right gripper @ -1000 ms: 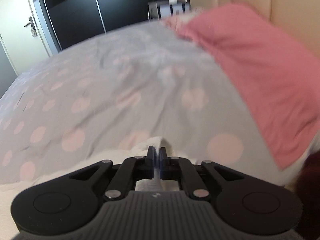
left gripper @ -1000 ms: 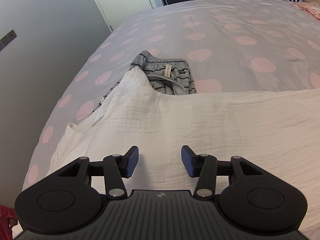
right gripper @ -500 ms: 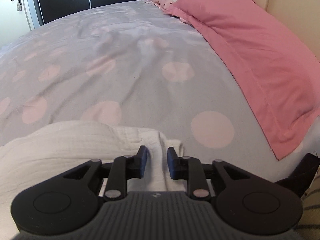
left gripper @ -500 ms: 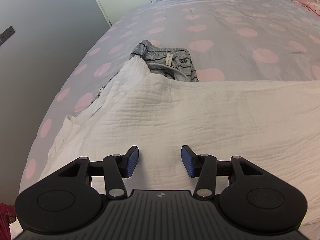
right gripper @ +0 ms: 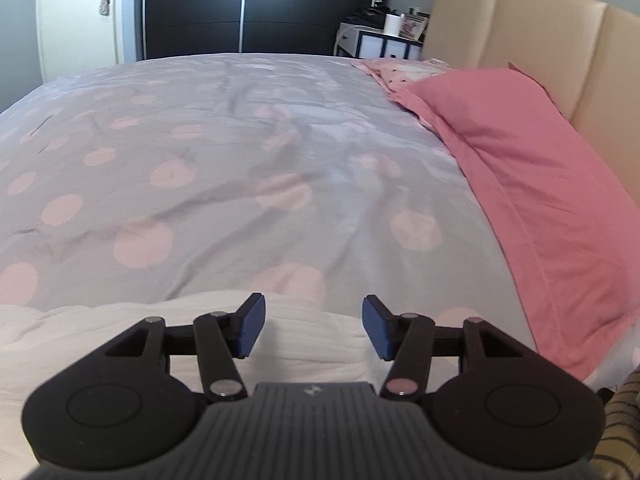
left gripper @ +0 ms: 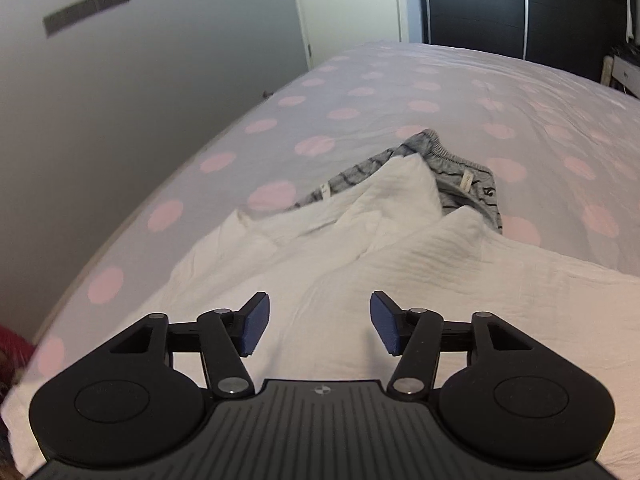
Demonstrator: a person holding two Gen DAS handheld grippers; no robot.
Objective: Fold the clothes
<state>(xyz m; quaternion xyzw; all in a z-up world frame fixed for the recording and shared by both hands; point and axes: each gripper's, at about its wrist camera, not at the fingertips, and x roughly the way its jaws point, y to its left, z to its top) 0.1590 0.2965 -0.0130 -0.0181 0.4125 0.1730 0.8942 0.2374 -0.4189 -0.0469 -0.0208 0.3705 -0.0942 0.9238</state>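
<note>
Left wrist view: left gripper [left gripper: 318, 330], jaws spread wide, blue pads [left gripper: 256, 328] holding nothing; the gap between them looks down on a white crinkled garment [left gripper: 420, 276], which lies rumpled on the bed and fills the lower half of the view; whether the fingers touch the cloth cannot be told; its far end rises in two soft peaks, with a fold running between them; behind those peaks, partly covered by the white cloth, a grey striped garment [left gripper: 460, 168] with a ribbed waistband and a pale label; both pieces rest on a grey duvet with pink dots [left gripper: 360, 120]; beyond the bed's left edge, a grey wall with a switch plate [left gripper: 86, 10], a pale door, and a dark wardrobe [left gripper: 520, 8] at the far side of the room.

Right wrist view: right gripper [right gripper: 312, 328], jaws likewise released and wide apart, blue pads [right gripper: 250, 328] empty; directly beneath and between them, the edge of the white crinkled garment [right gripper: 304, 336], extending to the left along the bottom of the frame; the duvet [right gripper: 200, 160] stretches beyond, creased near the middle; to the right, a pink pillow [right gripper: 540, 200] set against a beige padded headboard [right gripper: 540, 32]; a second, patterned pink pillow behind it; a white bedside table [right gripper: 380, 40] with small items on top; dark wardrobe doors beside a white door at the back; a striped fabric at the lower right corner, too cropped to identify.
</note>
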